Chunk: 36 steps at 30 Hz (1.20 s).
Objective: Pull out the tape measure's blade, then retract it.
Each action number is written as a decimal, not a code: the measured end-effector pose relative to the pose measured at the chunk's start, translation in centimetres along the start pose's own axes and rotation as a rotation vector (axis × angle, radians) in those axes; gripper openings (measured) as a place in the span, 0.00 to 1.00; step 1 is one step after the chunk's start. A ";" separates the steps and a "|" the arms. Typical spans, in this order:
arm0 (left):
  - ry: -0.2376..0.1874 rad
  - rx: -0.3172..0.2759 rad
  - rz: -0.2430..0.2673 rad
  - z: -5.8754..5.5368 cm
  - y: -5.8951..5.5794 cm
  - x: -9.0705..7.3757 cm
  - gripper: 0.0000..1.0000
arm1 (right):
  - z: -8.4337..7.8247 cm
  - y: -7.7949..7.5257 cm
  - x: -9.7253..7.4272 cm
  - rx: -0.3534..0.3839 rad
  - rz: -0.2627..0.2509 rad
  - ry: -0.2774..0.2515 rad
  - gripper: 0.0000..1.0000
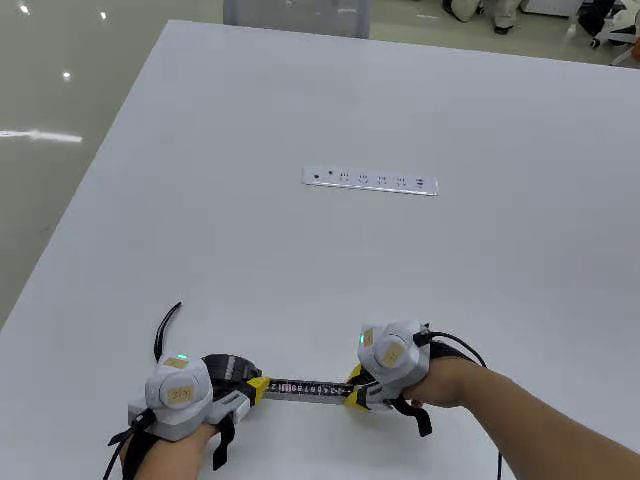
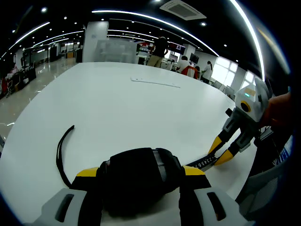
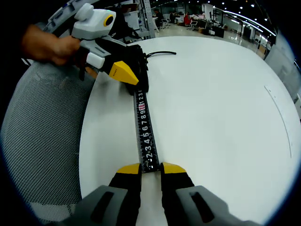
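Note:
The tape measure's black case (image 1: pixel 226 367) lies near the table's front edge, with my left gripper (image 1: pixel 242 386) shut on it. In the left gripper view the case (image 2: pixel 141 181) sits between the yellow-tipped fingers (image 2: pixel 87 172). A short length of blade (image 1: pixel 305 389) runs right from the case to my right gripper (image 1: pixel 355 393). In the right gripper view that gripper (image 3: pixel 150 168) is shut on the blade's end, and the numbered blade (image 3: pixel 144 127) runs flat on the table up to the case (image 3: pixel 139 70). A black wrist strap (image 1: pixel 166 330) trails from the case.
The white table (image 1: pixel 330 270) stretches far ahead. A flush power strip (image 1: pixel 370 181) lies in its middle. A grey chair back (image 1: pixel 296 14) stands at the far edge. A mesh chair (image 3: pixel 42 127) is near the front edge. People sit far off in the room.

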<state>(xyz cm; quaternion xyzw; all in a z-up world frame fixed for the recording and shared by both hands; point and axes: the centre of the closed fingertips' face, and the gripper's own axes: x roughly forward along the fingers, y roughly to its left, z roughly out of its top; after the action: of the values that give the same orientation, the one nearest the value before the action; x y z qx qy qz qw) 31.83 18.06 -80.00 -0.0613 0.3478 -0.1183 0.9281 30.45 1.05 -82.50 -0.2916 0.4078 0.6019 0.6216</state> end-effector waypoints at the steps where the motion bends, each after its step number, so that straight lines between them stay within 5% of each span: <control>1: 0.000 0.000 0.000 0.0 0.0 0.0 0.63 | 0.0 0.0 0.1 0.002 0.000 -0.003 0.14; 36: 0.002 -0.004 -0.001 0.0 0.0 0.1 0.63 | 1.3 0.2 0.8 0.000 -0.002 -0.026 0.14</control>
<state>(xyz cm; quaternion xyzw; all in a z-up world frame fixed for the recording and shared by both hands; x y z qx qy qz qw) 31.91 18.08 -80.01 -0.0630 0.3489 -0.1182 0.9275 30.41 2.57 -82.57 -0.2843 0.3994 0.6050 0.6274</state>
